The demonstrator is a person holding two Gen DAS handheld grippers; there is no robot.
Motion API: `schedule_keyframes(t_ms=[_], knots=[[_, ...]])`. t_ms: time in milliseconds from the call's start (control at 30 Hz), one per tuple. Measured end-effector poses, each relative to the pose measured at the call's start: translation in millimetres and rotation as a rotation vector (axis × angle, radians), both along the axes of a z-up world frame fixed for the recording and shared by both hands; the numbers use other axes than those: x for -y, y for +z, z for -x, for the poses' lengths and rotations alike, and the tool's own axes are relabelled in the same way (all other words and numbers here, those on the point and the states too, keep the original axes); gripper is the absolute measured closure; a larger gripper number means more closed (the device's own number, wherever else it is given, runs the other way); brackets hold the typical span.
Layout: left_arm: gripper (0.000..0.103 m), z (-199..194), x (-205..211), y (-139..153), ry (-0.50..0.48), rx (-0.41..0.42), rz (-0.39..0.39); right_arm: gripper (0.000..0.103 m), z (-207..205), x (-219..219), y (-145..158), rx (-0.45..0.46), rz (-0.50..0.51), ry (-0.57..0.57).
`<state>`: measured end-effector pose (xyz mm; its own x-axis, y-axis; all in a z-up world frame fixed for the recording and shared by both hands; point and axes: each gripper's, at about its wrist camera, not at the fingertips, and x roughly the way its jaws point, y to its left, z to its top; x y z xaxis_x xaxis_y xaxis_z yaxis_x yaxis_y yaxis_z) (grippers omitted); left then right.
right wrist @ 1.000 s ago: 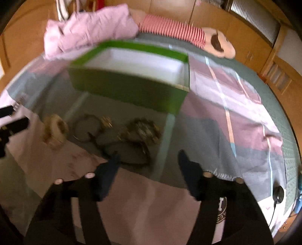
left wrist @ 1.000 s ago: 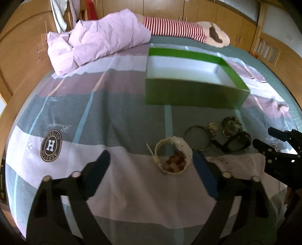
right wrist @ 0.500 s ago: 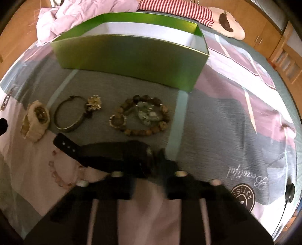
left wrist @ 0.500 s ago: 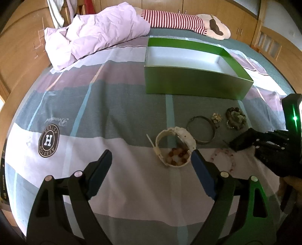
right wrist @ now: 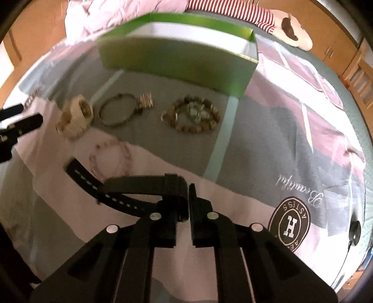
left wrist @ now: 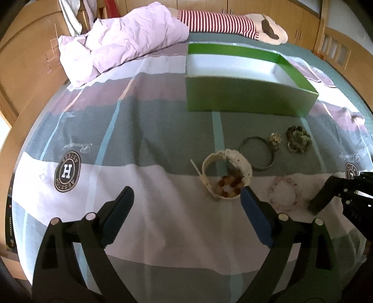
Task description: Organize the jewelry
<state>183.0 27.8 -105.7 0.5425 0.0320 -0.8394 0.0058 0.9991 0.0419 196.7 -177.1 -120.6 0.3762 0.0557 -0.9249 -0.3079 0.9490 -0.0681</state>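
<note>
My right gripper [right wrist: 187, 193] grips the case of a black watch [right wrist: 130, 184] just above the bed; its jaws are opening slightly, with the watch between them and the strap trailing left. My left gripper [left wrist: 186, 195] is wide and still opening, with nothing between its fingers. A cream bracelet [left wrist: 227, 177] with brown beads inside lies just ahead of its right finger. On the bedspread lie a pink bead bracelet [left wrist: 282, 193], a metal bangle [left wrist: 257, 153] with a gold charm [left wrist: 276, 139], and a brown bead bracelet [right wrist: 191, 116]. The green box [left wrist: 249, 98] stands open behind them.
A crumpled pink quilt [left wrist: 121, 44] and a striped plush toy [left wrist: 221, 22] lie at the head of the bed. Wooden cupboards line the walls. The striped bedspread [left wrist: 116, 130] stretches to the left of the jewelry.
My right gripper came down, shut on the black watch that lay by the bead bracelets and lifted it toward me. The left gripper hardly moved and its jaws widened a little.
</note>
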Motion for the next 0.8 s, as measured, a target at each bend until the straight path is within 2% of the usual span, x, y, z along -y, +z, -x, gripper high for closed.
schedule_keyframes(t_ms=[33, 100, 300, 367, 433, 567, 667, 700, 733, 800], knots=[[0.011, -0.7, 0.3, -1.2, -0.001, -0.003, 0.004, 0.057, 0.1, 1.5, 2.2, 0.003, -0.004, -0.004], [0.011, -2.6, 1.3, -3.2, -0.003, -0.005, 0.006, 0.030, 3.2, 5.9, 19.5, 0.052, -0.028, -0.021], [0.013, -11.1, 8.7, -16.8, -0.012, -0.013, -0.045, 0.029, 9.7, 23.5, 52.4, 0.130, -0.111, -0.070], [0.022, -17.5, 8.6, -23.1, -0.014, -0.027, -0.038, 0.029, 9.7, 26.3, 54.8, 0.133, -0.116, -0.079], [0.036, -26.0, 6.5, -28.5, -0.004, -0.051, -0.018, 0.029, 7.7, 27.2, 54.4, 0.129, -0.117, -0.079], [0.044, -40.0, -0.2, -37.4, 0.039, -0.081, 0.009, 0.029, 9.2, 25.5, 56.6, 0.129, -0.122, -0.063], [0.059, -50.7, -2.6, -45.7, 0.040, -0.117, 0.044, 0.029, 11.0, 28.5, 57.3, 0.129, -0.128, -0.066], [0.070, -52.4, -2.1, -45.7, 0.036, -0.111, 0.049, 0.029, 10.7, 29.5, 57.8, 0.130, -0.131, -0.069], [0.092, -52.8, -1.9, -44.4, 0.030, -0.105, 0.059, 0.029, 10.6, 30.2, 58.1, 0.130, -0.134, -0.070], [0.095, -52.0, -3.2, -38.6, 0.039, -0.086, 0.096, 0.029, 10.1, 31.9, 58.6, 0.133, -0.134, -0.076]])
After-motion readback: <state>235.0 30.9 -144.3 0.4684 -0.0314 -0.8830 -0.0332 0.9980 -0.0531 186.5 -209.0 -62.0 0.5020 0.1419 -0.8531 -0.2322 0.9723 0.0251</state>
